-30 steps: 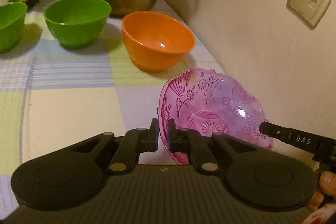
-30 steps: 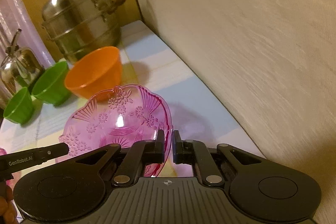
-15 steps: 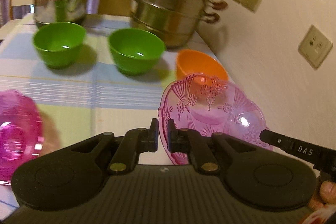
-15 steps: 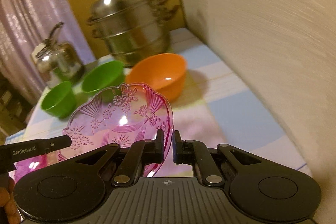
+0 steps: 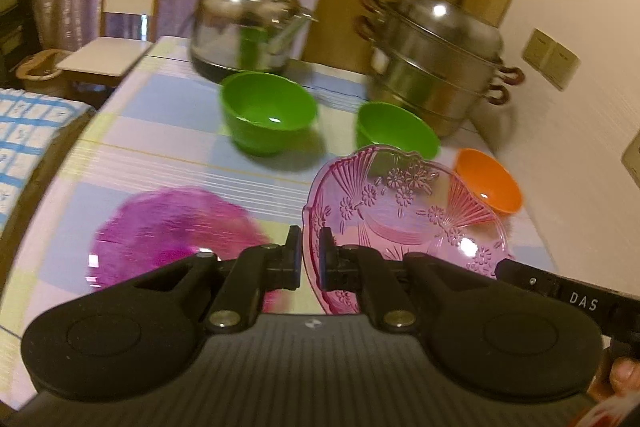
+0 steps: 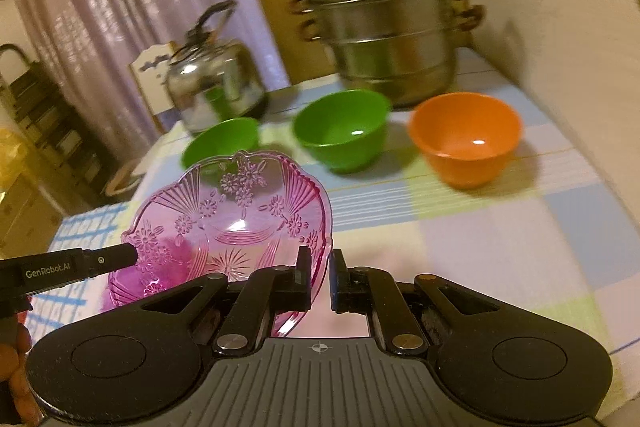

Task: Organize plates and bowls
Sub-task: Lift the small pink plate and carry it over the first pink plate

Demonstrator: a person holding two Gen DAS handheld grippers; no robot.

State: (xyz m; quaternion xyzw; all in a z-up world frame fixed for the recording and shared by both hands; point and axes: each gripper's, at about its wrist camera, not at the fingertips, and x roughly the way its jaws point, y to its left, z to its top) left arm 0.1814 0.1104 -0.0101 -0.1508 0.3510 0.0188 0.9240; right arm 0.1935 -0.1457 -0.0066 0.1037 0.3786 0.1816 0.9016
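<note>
Left wrist view: left gripper (image 5: 309,254) has its jaws pinching the near rim of the pink glass plate (image 5: 404,211), held tilted above the table (image 5: 168,131). Right wrist view: right gripper (image 6: 319,274) has its jaws clamped on the opposite rim of the same plate (image 6: 228,223), so the plate hangs between both hands, clear of the cloth. A second pink plate (image 5: 172,231) lies flat on the table just left of and below the carried one, blurred. Further out: two green bowls (image 5: 268,115) (image 5: 396,131) and an orange bowl (image 5: 488,183) in a row, then a kettle (image 5: 248,23) and a steamer pot (image 5: 436,55) at the back. Likely step: stacking the carried plate on the flat one. To do it well: level the plate, keep both hands in step so the glass is not twisted, centre it over the lower plate, lower gently, release only once seated.
</note>
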